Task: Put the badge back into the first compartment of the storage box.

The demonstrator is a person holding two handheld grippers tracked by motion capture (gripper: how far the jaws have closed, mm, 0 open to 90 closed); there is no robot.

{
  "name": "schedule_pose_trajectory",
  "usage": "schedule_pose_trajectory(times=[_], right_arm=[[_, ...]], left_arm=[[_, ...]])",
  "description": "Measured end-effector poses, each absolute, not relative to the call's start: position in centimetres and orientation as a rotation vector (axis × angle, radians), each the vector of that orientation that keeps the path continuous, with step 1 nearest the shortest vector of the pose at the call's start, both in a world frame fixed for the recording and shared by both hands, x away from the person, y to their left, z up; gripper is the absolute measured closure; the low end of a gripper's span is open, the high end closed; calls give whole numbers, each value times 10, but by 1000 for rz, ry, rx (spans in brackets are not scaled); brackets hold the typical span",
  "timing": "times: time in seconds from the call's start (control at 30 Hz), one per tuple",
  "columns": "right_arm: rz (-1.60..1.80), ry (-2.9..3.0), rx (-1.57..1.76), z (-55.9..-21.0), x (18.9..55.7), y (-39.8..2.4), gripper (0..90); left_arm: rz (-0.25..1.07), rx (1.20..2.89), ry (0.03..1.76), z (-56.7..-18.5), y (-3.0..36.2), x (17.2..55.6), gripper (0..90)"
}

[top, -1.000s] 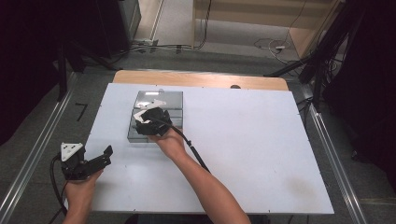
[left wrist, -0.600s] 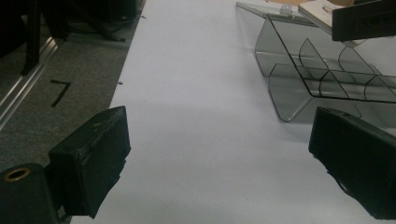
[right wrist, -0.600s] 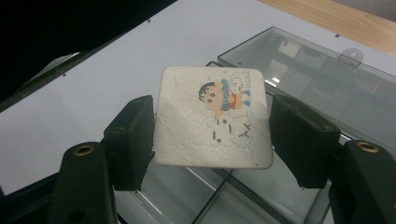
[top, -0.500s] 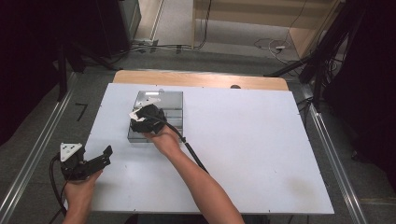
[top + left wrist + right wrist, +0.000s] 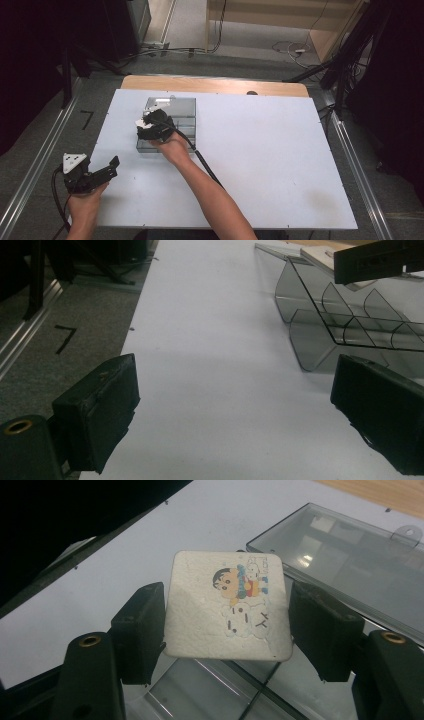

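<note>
A white square foam tile printed with a cartoon child sits between the black pads of my right gripper, which is shut on its two side edges. That gripper hovers over the near left part of a clear smoky compartment box, whose dividers lie just below the tile and whose lid lies open behind. My left gripper rests low at the table's front left with its jaws wide open and nothing between them. The box stands ahead and to the right of it.
The white table top stretches far to the right of the box. A wooden strip runs along its far edge. Metal rails and grey floor flank the left side. The right gripper's cable trails along the forearm.
The right gripper with the tile has drifted slightly left over the box. The left gripper has stayed where it was.
</note>
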State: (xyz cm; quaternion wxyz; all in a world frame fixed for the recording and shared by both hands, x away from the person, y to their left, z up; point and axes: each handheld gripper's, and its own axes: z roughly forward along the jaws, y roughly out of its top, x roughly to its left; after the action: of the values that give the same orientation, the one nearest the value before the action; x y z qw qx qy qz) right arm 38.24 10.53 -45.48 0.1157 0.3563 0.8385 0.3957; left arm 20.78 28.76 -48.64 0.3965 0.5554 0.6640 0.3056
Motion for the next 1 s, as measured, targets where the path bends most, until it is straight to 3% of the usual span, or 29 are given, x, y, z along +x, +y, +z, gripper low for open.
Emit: schedule_pose_trajectory(times=[0.27,1.0], right_arm=[[1185,2483,1101,-453,395,104,186],[1151,2510,1020,-449,388,80,153]], left_arm=[[772,1406,1684,-487,289,208,58],[773,1417,1681,-487,287,208,58]])
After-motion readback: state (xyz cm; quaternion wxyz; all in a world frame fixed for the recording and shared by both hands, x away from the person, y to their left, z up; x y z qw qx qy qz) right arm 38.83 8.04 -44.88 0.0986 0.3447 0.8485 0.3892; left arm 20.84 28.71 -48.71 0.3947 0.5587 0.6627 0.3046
